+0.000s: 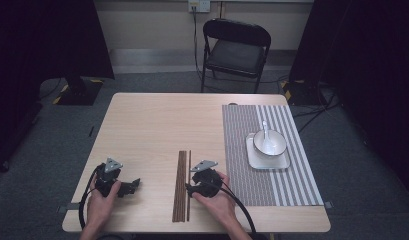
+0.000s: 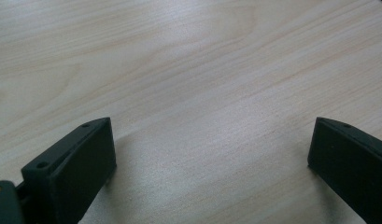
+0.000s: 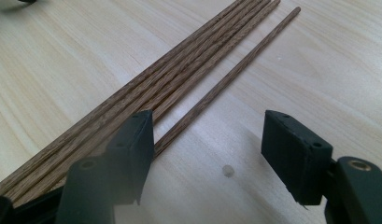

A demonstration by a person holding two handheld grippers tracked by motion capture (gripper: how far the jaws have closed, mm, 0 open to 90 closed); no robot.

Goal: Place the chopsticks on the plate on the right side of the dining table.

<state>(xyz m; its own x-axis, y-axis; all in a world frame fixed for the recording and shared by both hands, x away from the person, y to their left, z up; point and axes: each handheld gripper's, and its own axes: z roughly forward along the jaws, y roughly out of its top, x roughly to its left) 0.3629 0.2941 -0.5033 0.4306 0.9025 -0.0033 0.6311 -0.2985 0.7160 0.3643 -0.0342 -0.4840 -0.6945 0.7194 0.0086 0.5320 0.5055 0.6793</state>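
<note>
Black folding chair [image 1: 236,50] top centre, pale wall [image 1: 152,25] with socket [image 1: 199,5], grey carpet [image 1: 52,130], dark curtains [image 1: 37,40] both sides, wooden table [image 1: 152,130] centre

In the right gripper view, the near ends of the bundle of dark brown wooden chopsticks [image 3: 179,79] vanish behind the black jaw at seven o'clock, and the single chopstick [image 3: 226,77] lying apart slips behind that jaw too. How many sticks make up the bundle is too fine to count in the high view. There, the white spoon [image 1: 265,131] in the white bowl [image 1: 270,142] at three o'clock is too small to make out in detail.
</note>
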